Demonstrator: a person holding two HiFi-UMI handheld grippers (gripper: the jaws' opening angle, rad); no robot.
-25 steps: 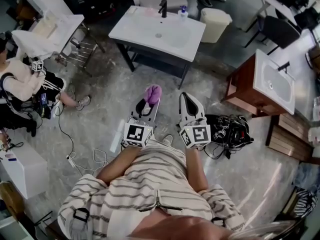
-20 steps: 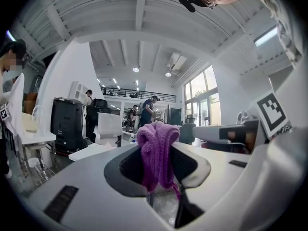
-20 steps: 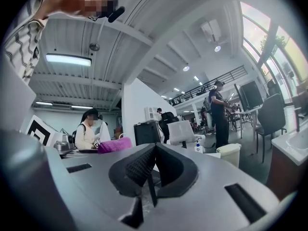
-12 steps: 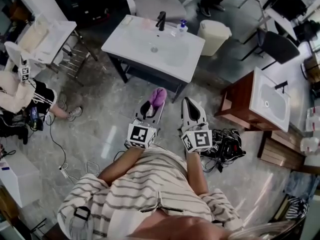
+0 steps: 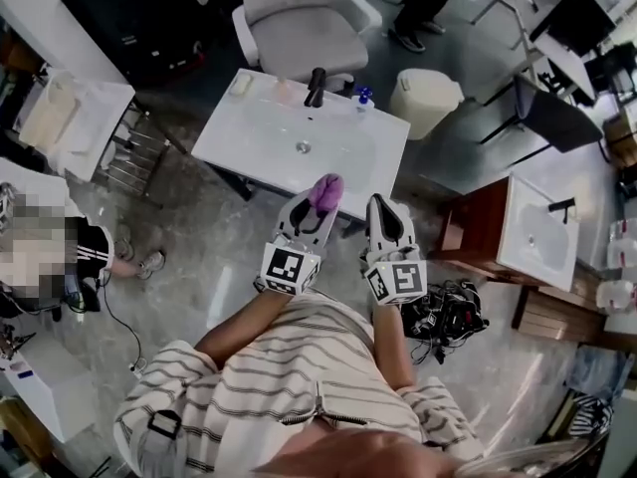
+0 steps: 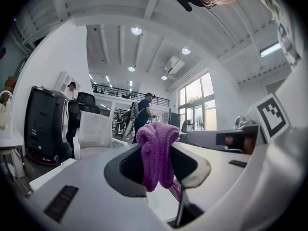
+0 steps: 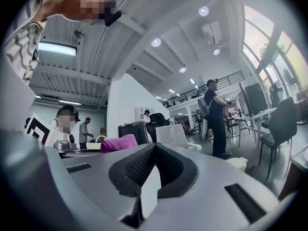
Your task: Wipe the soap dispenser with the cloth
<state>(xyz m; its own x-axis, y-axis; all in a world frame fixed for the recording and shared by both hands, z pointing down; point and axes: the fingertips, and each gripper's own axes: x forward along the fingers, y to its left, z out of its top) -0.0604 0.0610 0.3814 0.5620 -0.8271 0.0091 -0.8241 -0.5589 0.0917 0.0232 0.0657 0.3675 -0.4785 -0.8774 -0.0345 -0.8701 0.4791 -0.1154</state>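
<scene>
White sink surface (image 5: 261, 139) fills the upper centre, soap dispenser (image 5: 364, 99) at its far right edge. Left tongs (image 5: 320, 207) grip the cloth (image 5: 326, 189); right tongs (image 5: 382, 207) are closed, empty.

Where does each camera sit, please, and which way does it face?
Head view: on the person's head, steeply down at a white sink; torso, forearms, left hand-held gripper and right hand-held gripper show.
Left gripper view: on that gripper, level along jaws shut on the purple cloth; striped shirt at right.
Right gripper view: likewise, jaws shut, empty; shirt upper left.
All share the cloth.
</scene>
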